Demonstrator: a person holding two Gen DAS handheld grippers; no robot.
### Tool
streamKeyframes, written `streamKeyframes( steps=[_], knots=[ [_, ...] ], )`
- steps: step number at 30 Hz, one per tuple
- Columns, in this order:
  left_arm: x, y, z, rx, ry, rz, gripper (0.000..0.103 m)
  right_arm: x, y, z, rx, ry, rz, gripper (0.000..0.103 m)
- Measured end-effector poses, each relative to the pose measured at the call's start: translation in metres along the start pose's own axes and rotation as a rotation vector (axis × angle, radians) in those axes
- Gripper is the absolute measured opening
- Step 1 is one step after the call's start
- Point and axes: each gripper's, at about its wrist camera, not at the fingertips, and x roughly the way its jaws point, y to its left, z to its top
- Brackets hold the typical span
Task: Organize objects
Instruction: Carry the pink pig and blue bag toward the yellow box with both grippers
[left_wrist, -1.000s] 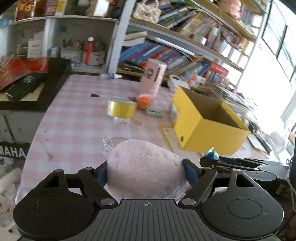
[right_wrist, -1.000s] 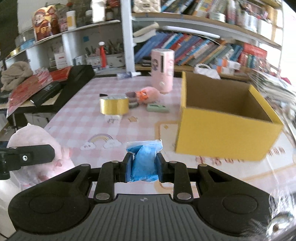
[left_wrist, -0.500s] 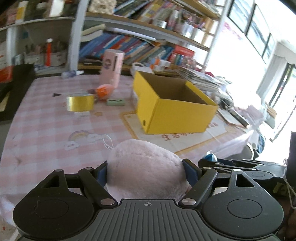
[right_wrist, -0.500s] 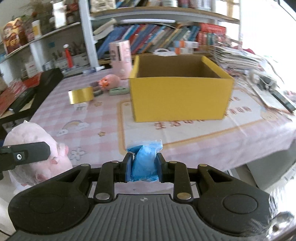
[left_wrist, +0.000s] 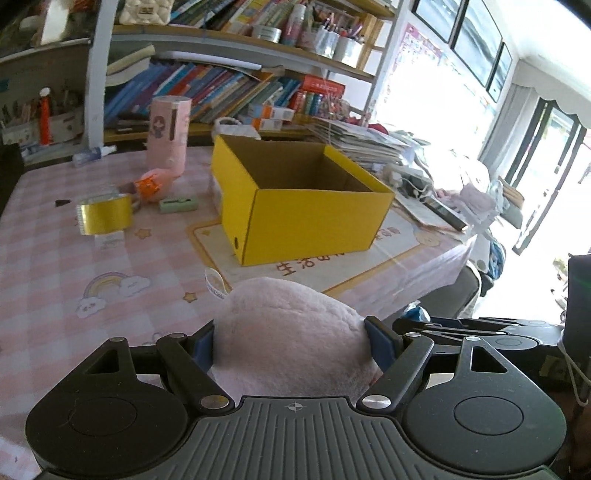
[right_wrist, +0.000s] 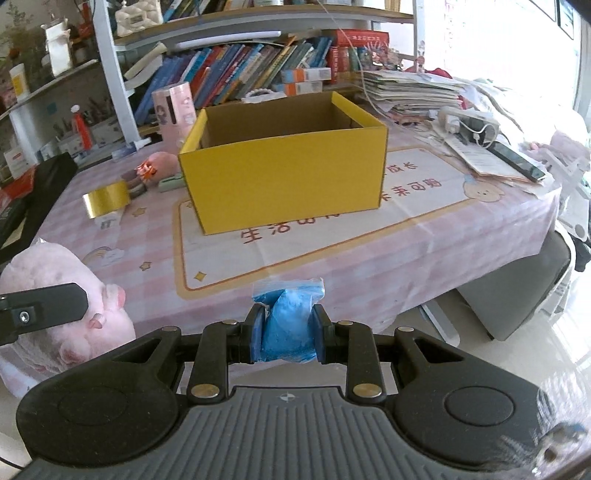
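I am holding 2 loads at the near edge of the table. My left gripper (left_wrist: 291, 341) is standing wide, its blue pads pressing both flanks of a pink plush pig (left_wrist: 291, 332), white tag sticking out at 11 o'clock. My right gripper (right_wrist: 287, 332) is clamping nearly shut on a small clear bag of blue powder (right_wrist: 287, 321), the bag's top poking up at 12 o'clock. From the right wrist, the pig's snout is showing at 9 o'clock, behind the other gripper's finger. Beyond both, at 12 o'clock, the open yellow box (right_wrist: 284, 177) is sitting on the pink checked tablecloth (left_wrist: 55, 266), its inside showing bare brown card. At 10 o'clock from the box, a gold tape roll (left_wrist: 104, 214), a small pink toy (left_wrist: 155, 182), a green eraser-like block (left_wrist: 177, 204) and a tall pink cylinder (left_wrist: 168, 134) are waiting near the bookshelves (left_wrist: 229, 88).
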Motion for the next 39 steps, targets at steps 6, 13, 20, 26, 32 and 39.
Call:
streamKeyframes(
  steps=[6,13,20,26,32,39],
  knots=[
    [0.008,-0.005,0.005,0.007,-0.001,-0.005,0.081,0.005,-0.008,0.005,0.013,0.003,-0.012,0.025],
    [0.019,-0.008,0.012,0.003,0.005,-0.003,0.081,0.013,-0.016,0.012,0.014,0.013,-0.014,0.025],
    [0.033,-0.012,0.020,0.004,0.008,-0.006,0.081,0.023,-0.023,0.021,0.008,0.021,-0.014,0.025],
    [0.046,-0.016,0.026,0.018,0.016,-0.017,0.081,0.032,-0.033,0.026,0.020,0.031,-0.022,0.025],
    [0.054,-0.016,0.038,0.024,-0.012,0.000,0.081,0.043,-0.037,0.037,0.009,0.031,-0.009,0.025],
    [0.064,-0.014,0.073,0.030,-0.088,0.022,0.081,0.051,-0.041,0.069,-0.038,-0.047,0.009,0.025]
  ],
)
